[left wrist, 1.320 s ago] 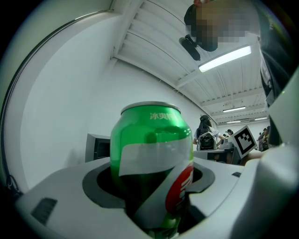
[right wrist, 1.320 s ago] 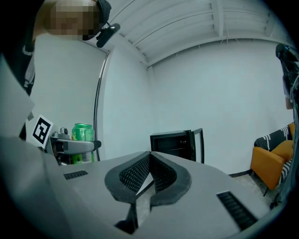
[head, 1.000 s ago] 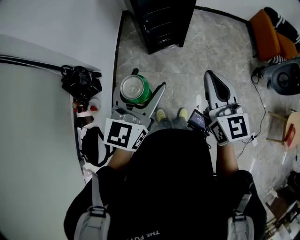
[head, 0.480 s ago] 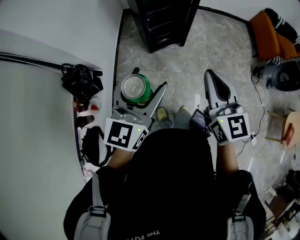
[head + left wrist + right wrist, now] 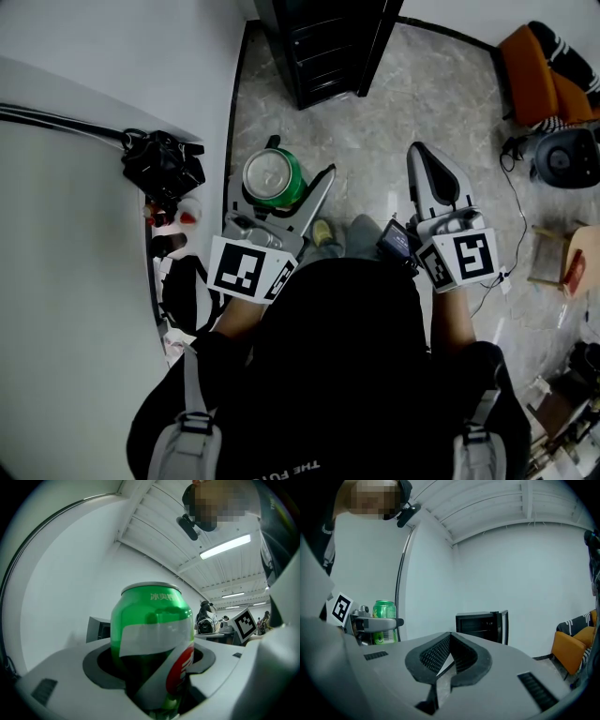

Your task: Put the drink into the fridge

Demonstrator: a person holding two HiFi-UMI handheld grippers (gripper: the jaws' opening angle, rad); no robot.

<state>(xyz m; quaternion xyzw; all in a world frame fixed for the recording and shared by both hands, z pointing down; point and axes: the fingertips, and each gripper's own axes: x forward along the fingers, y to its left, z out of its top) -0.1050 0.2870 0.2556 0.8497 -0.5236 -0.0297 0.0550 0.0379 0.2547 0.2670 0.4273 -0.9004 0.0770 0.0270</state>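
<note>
A green drink can (image 5: 272, 178) stands upright between the jaws of my left gripper (image 5: 292, 161), which is shut on it. In the left gripper view the can (image 5: 152, 634) fills the middle, with a jaw against each side. My right gripper (image 5: 433, 173) is held beside it to the right, jaws together and nothing in them; its own view shows the pads (image 5: 440, 654) meeting at the tip. The black fridge (image 5: 323, 47) stands ahead on the floor with its door open, and the right gripper view shows the fridge (image 5: 482, 626) against the white wall.
A white curved table (image 5: 66, 234) runs along the left with a black bag (image 5: 164, 161) and small items at its edge. An orange chair (image 5: 539, 66), a round black device (image 5: 572, 155) and cables lie to the right on the marble floor.
One of the person's yellow shoes has slipped out of sight beneath the body. Both grippers and the can look the same as before.
</note>
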